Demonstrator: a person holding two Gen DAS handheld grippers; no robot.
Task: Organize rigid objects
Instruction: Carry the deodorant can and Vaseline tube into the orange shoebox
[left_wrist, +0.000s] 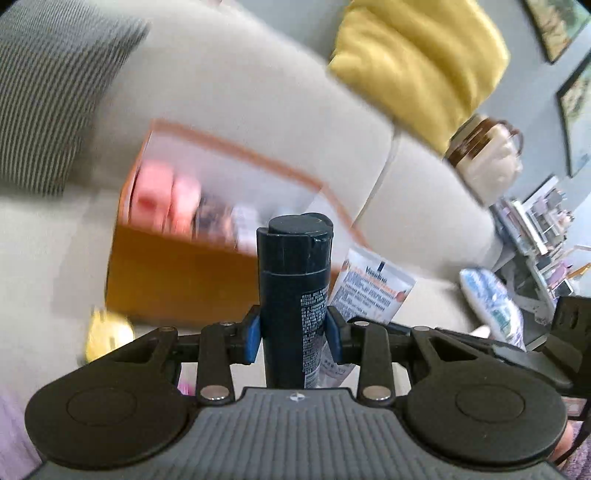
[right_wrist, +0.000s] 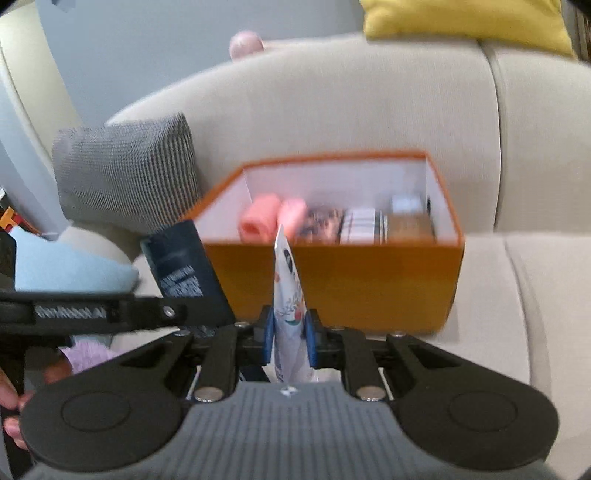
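Observation:
My left gripper (left_wrist: 293, 332) is shut on a dark blue bottle (left_wrist: 293, 280), held upright in front of an orange box (left_wrist: 177, 273) on the sofa. My right gripper (right_wrist: 290, 332) is shut on a white Vaseline tube (right_wrist: 290, 295), held flat end up just before the same orange box (right_wrist: 351, 280). The box holds pink rolls (right_wrist: 258, 218) and several small packages (right_wrist: 362, 225). The tube (left_wrist: 373, 288) shows in the left wrist view, right of the bottle. The bottle (right_wrist: 181, 266) and left gripper show in the right wrist view, left of the box.
A beige sofa (right_wrist: 369, 110) carries a grey striped cushion (right_wrist: 125, 170) left of the box and a yellow cushion (left_wrist: 417, 66) on the backrest. A small yellow object (left_wrist: 107, 332) lies left of the box. A jar (left_wrist: 487, 155) and cluttered shelves (left_wrist: 543, 236) stand at the right.

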